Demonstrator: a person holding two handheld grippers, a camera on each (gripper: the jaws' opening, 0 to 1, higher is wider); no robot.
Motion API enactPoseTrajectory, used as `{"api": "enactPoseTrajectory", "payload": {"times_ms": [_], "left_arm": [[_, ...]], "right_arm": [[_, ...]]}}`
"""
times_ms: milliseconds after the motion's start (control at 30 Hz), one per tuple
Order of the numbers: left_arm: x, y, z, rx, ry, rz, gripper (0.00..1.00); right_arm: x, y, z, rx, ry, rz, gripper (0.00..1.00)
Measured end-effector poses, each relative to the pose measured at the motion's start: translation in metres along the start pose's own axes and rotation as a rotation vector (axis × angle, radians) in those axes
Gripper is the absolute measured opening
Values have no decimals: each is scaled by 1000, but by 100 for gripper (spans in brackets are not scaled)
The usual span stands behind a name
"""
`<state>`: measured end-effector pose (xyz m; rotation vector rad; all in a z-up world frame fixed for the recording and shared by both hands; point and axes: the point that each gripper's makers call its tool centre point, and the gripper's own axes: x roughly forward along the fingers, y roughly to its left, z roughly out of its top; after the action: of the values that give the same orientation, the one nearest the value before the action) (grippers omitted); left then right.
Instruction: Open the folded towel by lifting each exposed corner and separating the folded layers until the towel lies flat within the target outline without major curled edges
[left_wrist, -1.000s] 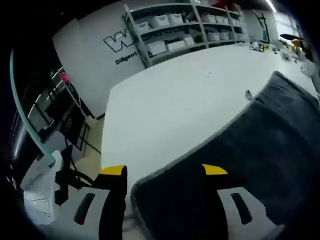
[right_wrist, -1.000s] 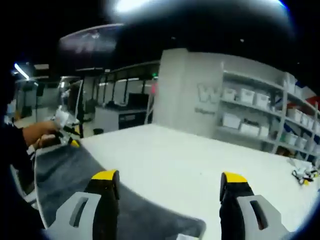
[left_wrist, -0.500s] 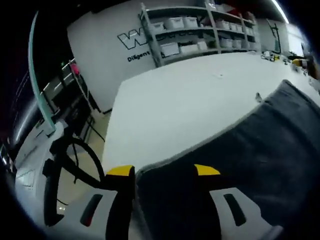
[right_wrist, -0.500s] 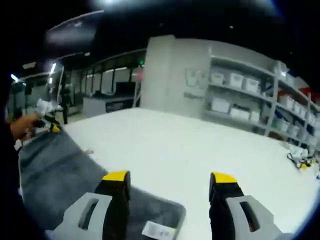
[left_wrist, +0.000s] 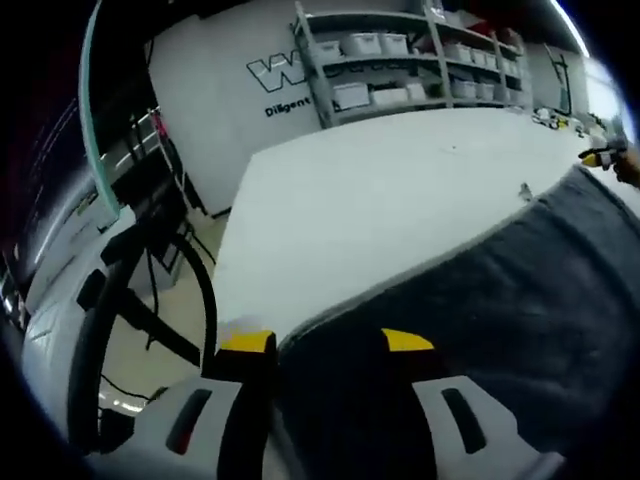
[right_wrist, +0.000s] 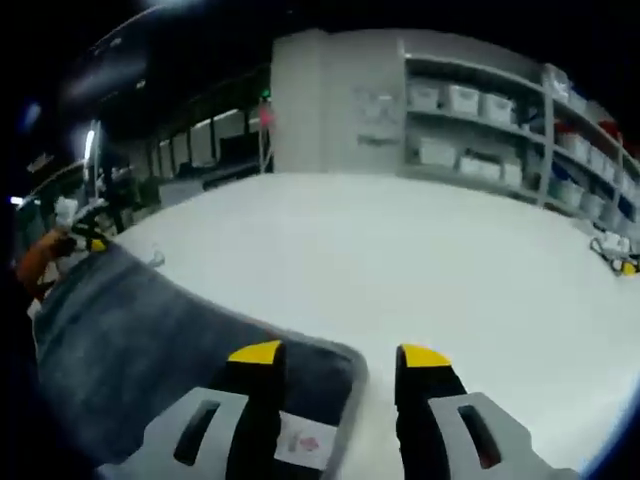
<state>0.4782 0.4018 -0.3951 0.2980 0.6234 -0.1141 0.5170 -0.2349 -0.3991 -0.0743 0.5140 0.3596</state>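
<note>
Left gripper (left_wrist: 328, 342), left gripper view: yellow-tipped jaws straddle the near corner of the dark grey towel (left_wrist: 480, 330). Gap between them is narrowish, and cloth lies between and over the right jaw; whether they actually nip the corner, cannot tell. The towel spreads away to the right across the white table (left_wrist: 380, 200), pale trim along its edge, far end reaching the other gripper's yellow tip at the right border (left_wrist: 597, 158).

Right gripper (right_wrist: 340, 355), right gripper view: jaws fairly close together, bracketing the towel's rounded corner (right_wrist: 335, 365); the towel edge runs between them, left jaw over the cloth, right jaw over bare table. Pinched or not, cannot tell. A small white label with a pink mark (right_wrist: 305, 440) sits on the towel just by the left jaw. The towel runs off left toward a hand (right_wrist: 45, 255) with the other gripper at the far corner. A small pale speck (right_wrist: 155, 260) on the table beside the towel's edge.

Table is plain white, wide, mostly bare; small clutter with a yellow bit at its far right edge (right_wrist: 615, 255).

Containers: metal shelving (left_wrist: 400, 55) along the back wall carries rows of white bins (left_wrist: 360, 45); contents not visible. Same shelving with bins in the right gripper view (right_wrist: 470, 100).

Room: white wall with dark lettering (left_wrist: 285, 80), a black-framed stand on the floor (left_wrist: 130, 300) left of the table, dim glazed area behind.
</note>
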Motion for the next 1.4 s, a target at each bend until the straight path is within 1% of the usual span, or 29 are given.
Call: {"api": "enactPoseTrajectory", "payload": {"times_ms": [100, 133, 200, 267, 300, 333, 367, 467, 500, 533, 567, 600, 667, 733, 800, 867, 1000, 1067, 1200, 1233, 1267, 1333, 1400], "left_arm": [[1, 3, 1, -12, -14, -1, 37], [1, 3, 1, -11, -17, 1, 37], [2, 2, -2, 1, -9, 9, 37], [3, -1, -4, 5, -8, 14, 35], [4, 1, -4, 4, -9, 17, 34], [4, 1, -3, 4, -9, 17, 33], [7, 5, -2, 5, -8, 13, 31], [10, 10, -1, 11, 0, 15, 30], [10, 11, -1, 11, 1, 15, 30], [10, 11, 0, 7, 1, 13, 30], [10, 12, 0, 2, 0, 10, 30], [10, 12, 1, 0, -1, 7, 30], [12, 15, 2, 0, 0, 0, 30], [12, 13, 2, -2, 0, -7, 30], [13, 11, 2, -5, -4, -14, 30], [13, 6, 4, -6, -10, -29, 32], [13, -1, 5, -6, -10, -45, 32], [11, -11, 7, -4, -16, -53, 32], [13, -9, 13, -6, -30, -53, 32], [15, -10, 17, -2, -54, -59, 32], [17, -11, 23, -19, -90, -60, 32], [19, -10, 22, -34, -78, -57, 31], [24, -15, 22, -41, -73, -71, 31]], "right_arm": [[0, 0, -7, -25, 11, -14, 34], [1, -3, -7, -25, 17, -16, 32], [2, -5, -8, -15, 21, -13, 29], [4, -6, -9, -11, 25, -11, 24], [4, -4, -13, -7, 37, -10, 21], [4, -4, -14, -6, 40, -9, 15], [4, -1, -17, -7, 56, -1, 10], [3, -1, -17, -7, 58, -12, 7], [2, -1, -19, -25, 65, -13, 5], [2, 0, -20, -62, 74, -5, 2], [3, 2, -20, -98, 65, 14, 1], [2, -1, -21, -84, 73, 3, 0], [1, -8, -21, -96, 77, 2, 0], [1, -16, -21, -100, 75, 2, 0], [0, -22, -21, -107, 74, 0, 0], [-1, -31, -21, -134, 82, -22, 0], [-5, -43, -23, -153, 100, -37, 0], [-7, -49, -24, -164, 103, -42, 0], [-10, -59, -25, -165, 110, -52, 0], [-11, -62, -25, -169, 114, -56, 0], [-12, -64, -26, -170, 117, -57, 0], [-13, -68, -26, -162, 121, -60, 0], [-14, -72, -27, -159, 122, -63, 0]]}}
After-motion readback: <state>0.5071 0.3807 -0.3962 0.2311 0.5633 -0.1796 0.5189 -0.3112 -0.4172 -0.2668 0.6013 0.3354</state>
